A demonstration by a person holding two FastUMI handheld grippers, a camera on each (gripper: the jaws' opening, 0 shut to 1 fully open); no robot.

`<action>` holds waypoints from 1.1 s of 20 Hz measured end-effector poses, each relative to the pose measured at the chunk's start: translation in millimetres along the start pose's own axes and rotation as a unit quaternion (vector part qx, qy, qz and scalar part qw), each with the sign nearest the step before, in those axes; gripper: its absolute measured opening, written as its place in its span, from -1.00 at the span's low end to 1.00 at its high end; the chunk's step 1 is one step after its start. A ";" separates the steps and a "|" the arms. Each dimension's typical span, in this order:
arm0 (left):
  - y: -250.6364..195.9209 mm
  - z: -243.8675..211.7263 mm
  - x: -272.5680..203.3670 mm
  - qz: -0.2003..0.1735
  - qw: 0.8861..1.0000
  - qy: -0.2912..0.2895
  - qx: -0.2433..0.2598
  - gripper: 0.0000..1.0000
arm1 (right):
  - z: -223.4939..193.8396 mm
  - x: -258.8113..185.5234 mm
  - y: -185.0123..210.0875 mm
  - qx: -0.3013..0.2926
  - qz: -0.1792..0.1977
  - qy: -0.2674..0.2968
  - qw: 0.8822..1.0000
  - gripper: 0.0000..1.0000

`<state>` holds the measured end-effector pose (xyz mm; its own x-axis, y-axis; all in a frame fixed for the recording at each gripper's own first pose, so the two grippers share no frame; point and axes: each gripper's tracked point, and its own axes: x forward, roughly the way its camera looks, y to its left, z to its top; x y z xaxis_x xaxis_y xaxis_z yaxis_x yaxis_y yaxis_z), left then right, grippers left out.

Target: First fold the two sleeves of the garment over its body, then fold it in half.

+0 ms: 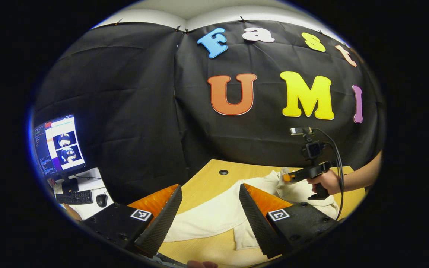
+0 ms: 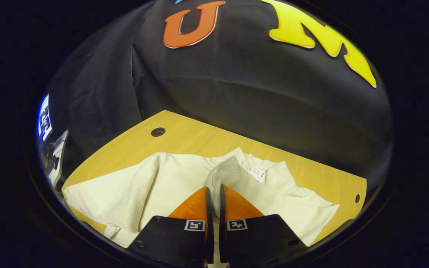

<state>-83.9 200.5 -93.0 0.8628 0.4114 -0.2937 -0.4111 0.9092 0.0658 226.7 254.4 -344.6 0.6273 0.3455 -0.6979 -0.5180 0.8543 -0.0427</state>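
Nearest in the right gripper view, the right gripper (image 2: 214, 193) is seen with its jaws pressed together on a raised fold of the garment (image 2: 143, 186), most likely a sleeve (image 2: 223, 171); the pinched cloth is lifted into a small peak just ahead of the tips. In the left gripper view, the left gripper (image 1: 210, 193) is held with its jaws wide apart, clamped on nothing, low over the near edge of the shirt. The garment is spread on the table (image 2: 199, 137), its long axis running left to right across both views, with the collar and a small label (image 2: 257, 173) toward the far side. Its body lies to the left of the right jaws, so the held sleeve is judged to need carrying leftward over the body. The right gripper is the nearer one to that sleeve; the left is placed by the other side. Farther off, a monitor (image 1: 58, 145), keyboard (image 1: 75, 197) and mouse (image 1: 101, 200) are seen at the left.
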 end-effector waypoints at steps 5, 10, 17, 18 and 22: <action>16.1 -4.5 5.5 0.008 1.000 0.005 0.002 0.94 | -2.0 21.0 33.1 0.008 0.021 0.008 1.000 -0.54; 24.8 -11.5 15.9 0.007 1.000 0.008 -0.009 0.96 | 15.8 0.3 40.4 0.007 0.033 -0.021 0.999 -0.12; 38.2 -25.9 18.0 -0.019 1.000 -0.007 -0.006 0.96 | 42.9 -85.0 29.3 0.018 0.043 -0.085 0.995 0.23; 38.6 -28.3 15.8 -0.029 1.000 -0.009 -0.003 0.96 | 46.6 -101.9 30.0 0.016 0.045 -0.097 0.994 0.26; 53.5 -39.7 9.3 -0.054 0.998 -0.012 0.020 0.95 | 57.2 -172.0 35.8 0.007 0.054 -0.143 0.988 0.27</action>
<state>-109.5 250.4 -130.1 0.9089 0.3113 -0.2774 -0.3029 0.9502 0.0736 133.5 247.7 -185.1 0.7090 0.5281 -0.4674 -0.5833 0.8116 0.0321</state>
